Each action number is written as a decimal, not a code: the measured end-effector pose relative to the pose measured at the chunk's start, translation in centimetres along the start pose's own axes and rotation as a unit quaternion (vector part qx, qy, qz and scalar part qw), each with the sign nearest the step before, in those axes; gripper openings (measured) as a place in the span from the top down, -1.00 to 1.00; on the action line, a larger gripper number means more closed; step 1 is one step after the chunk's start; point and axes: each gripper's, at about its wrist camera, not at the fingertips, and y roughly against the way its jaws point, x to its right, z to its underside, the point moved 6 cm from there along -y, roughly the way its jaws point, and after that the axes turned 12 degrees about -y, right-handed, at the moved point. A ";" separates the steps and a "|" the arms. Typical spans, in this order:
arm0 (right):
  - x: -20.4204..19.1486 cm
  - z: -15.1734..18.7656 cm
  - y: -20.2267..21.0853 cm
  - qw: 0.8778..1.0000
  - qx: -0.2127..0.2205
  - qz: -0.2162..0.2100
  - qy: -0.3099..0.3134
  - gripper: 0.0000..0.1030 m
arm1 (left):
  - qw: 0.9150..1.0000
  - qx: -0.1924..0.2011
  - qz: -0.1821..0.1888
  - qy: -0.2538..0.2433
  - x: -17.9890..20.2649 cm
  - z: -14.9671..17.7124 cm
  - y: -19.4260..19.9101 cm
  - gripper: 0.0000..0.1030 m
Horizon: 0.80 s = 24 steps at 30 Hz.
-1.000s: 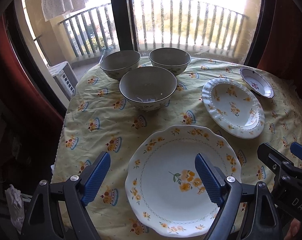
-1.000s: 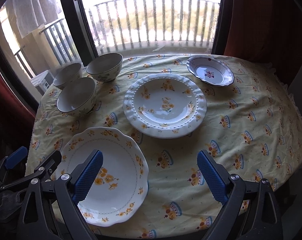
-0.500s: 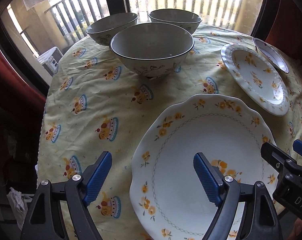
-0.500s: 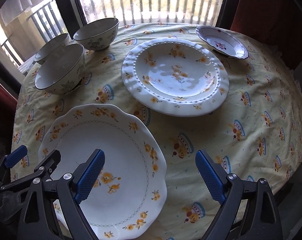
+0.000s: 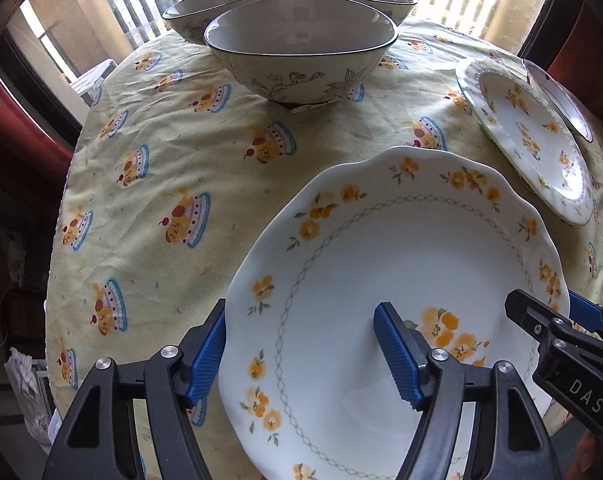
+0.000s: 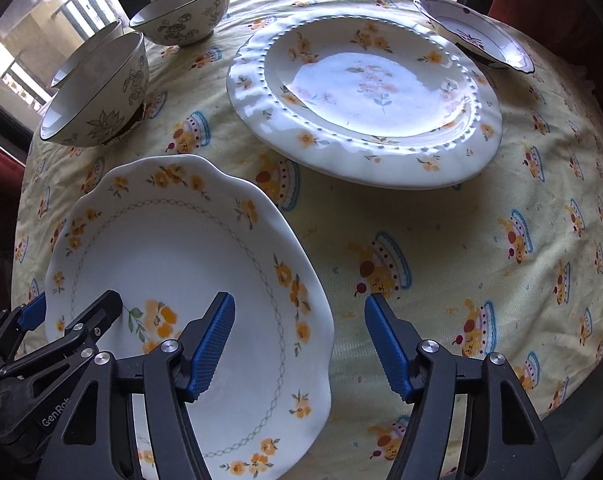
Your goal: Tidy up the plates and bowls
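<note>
"DAS" is printed on the right gripper (image 5: pixel 549 322), "GenRob" on the left gripper (image 6: pixel 77 312).

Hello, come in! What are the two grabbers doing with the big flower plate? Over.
Left gripper and right gripper each straddle an opposite rim of the scalloped plate, jaws closing, not yet pinching. Plate flat on tablecloth. Nothing in the way.

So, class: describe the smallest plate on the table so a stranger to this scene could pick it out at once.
Start at the round table with the yellow cupcake-print tablecloth, in front of the balcony railing. Go past the big beaded-rim plate to the far right edge, where the small plate sits. Unlike its two yellow-flowered neighbours, it has a dark rim line and a single dark red motif at its centre.
</note>
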 end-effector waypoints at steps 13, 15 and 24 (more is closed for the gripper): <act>-1.7 -0.6 -1.5 1.000 -0.016 -0.012 0.022 -0.18 | 1.000 -0.003 -0.003 -0.027 0.8 0.0 0.1 -0.46; -1.6 -0.4 -1.3 1.000 -0.017 -0.006 0.014 -0.19 | 0.999 -0.005 0.000 -0.036 1.2 -0.1 0.2 -0.46; 0.3 -0.5 0.9 1.000 -0.009 0.007 -0.006 -0.19 | 0.999 -0.012 0.018 -0.047 3.6 -0.4 1.4 -0.43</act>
